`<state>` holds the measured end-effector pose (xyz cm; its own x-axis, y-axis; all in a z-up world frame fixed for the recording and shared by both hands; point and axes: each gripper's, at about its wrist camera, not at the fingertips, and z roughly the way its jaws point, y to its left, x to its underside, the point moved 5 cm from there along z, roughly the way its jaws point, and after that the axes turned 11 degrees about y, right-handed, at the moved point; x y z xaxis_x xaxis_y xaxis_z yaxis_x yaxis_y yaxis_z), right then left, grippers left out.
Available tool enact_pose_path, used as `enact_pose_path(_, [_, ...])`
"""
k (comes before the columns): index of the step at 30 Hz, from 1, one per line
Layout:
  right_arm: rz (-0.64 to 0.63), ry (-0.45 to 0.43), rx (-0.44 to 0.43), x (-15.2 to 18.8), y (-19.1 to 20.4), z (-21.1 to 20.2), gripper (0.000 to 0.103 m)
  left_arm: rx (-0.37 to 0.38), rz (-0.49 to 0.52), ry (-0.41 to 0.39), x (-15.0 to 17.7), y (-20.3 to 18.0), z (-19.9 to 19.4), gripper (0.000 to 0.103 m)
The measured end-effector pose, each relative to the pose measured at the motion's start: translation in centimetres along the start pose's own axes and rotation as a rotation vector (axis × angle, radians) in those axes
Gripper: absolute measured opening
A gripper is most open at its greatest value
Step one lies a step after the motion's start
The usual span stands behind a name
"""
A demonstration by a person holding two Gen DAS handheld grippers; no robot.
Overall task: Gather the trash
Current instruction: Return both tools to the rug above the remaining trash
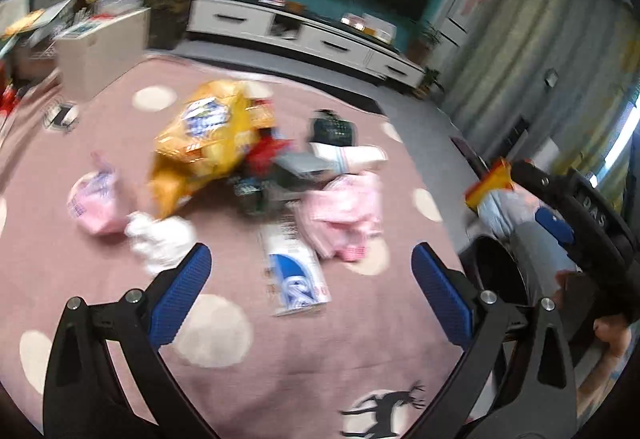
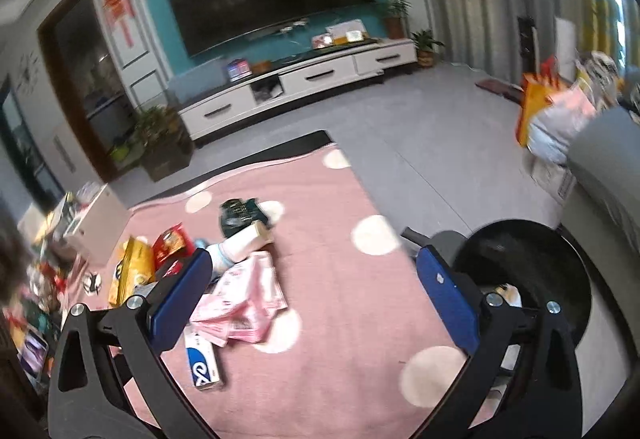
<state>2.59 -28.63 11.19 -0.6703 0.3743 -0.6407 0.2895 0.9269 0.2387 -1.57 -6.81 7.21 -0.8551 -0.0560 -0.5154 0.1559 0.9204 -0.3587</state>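
Trash lies on a pink dotted rug (image 1: 280, 367): a yellow snack bag (image 1: 200, 139), a pink plastic bag (image 1: 96, 199), white crumpled tissue (image 1: 160, 239), pink wrappers (image 1: 344, 215), a blue-and-white box (image 1: 294, 275), a red packet (image 1: 266, 155) and a dark green packet (image 1: 332, 127). My left gripper (image 1: 312, 295) is open and empty above the blue-and-white box. My right gripper (image 2: 316, 303) is open and empty, over the rug (image 2: 340, 239) between the pink wrappers (image 2: 244, 303) and a black-lined bin (image 2: 528, 271). The box (image 2: 202, 365) and yellow bag (image 2: 132, 271) lie to its left.
The bin (image 1: 500, 267) stands at the rug's right edge beside a grey sofa (image 2: 608, 179). A white TV cabinet (image 2: 296, 83) and potted plants (image 2: 160, 139) line the far wall. A cardboard box (image 1: 100, 47) with clutter stands at the left.
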Motion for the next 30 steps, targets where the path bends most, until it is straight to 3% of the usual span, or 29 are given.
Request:
enact_pose_path(4, [-0.089, 0.038, 0.014, 1.2, 3.9, 2.1, 0.100, -0.053, -0.073, -0.007, -0.1, 3.7, 0.3, 0.100])
enact_pose_path(7, [-0.135, 0.035, 0.006, 2.4, 6.3, 3.3, 0.100, -0.058, -0.102, -0.028, -0.4, 5.6, 0.1, 0.100])
enact_pose_path(12, [-0.231, 0.031, 0.069, 4.4, 9.6, 5.1, 0.100, -0.033, -0.150, 0.025, -0.4, 7.5, 1.2, 0.100])
enact_pose_path(16, [-0.231, 0.057, 0.035, 5.2, 10.4, 6.0, 0.100, -0.006, -0.162, 0.057, -0.3, 8.1, 1.7, 0.100])
enact_pose_path(30, [-0.252, 0.105, 0.035, 6.8, 11.3, 8.2, 0.100, -0.052, -0.184, 0.018, -0.6, 9.6, 1.5, 0.100])
